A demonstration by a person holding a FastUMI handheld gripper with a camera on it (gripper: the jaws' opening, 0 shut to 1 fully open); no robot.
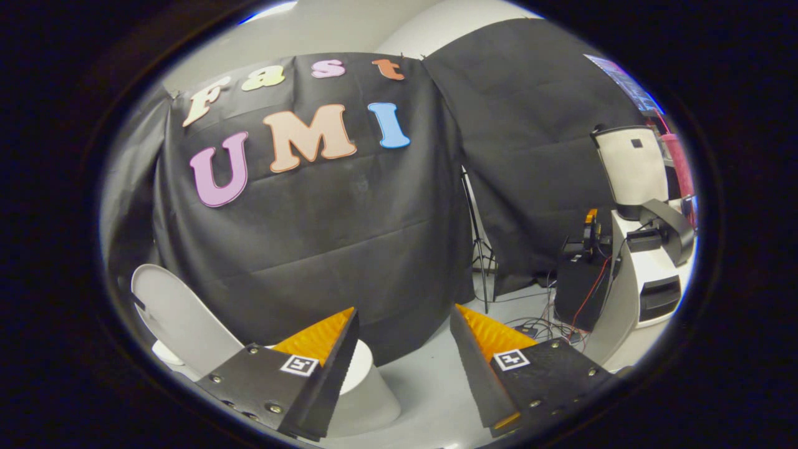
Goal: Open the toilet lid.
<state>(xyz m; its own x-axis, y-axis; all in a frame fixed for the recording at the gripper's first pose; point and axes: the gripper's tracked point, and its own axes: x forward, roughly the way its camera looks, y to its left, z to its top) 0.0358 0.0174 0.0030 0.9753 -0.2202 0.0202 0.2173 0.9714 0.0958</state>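
A white toilet (368,399) stands low on the floor, partly hidden behind my left finger. Its white lid (181,318) is raised and leans back toward the black cloth wall, to the left of the fingers. My gripper (404,324) is open, with a wide gap and nothing between its fingers. The fingers hang above and to the right of the bowl, not touching the lid. The seat and bowl rim are mostly hidden by the left finger.
A white machine with a raised panel (642,249) stands to the right of the fingers, beside a black box (580,287) with cables (536,327) on the floor. A thin tripod stand (479,249) rises by the cloth wall. Pale floor (430,386) lies ahead.
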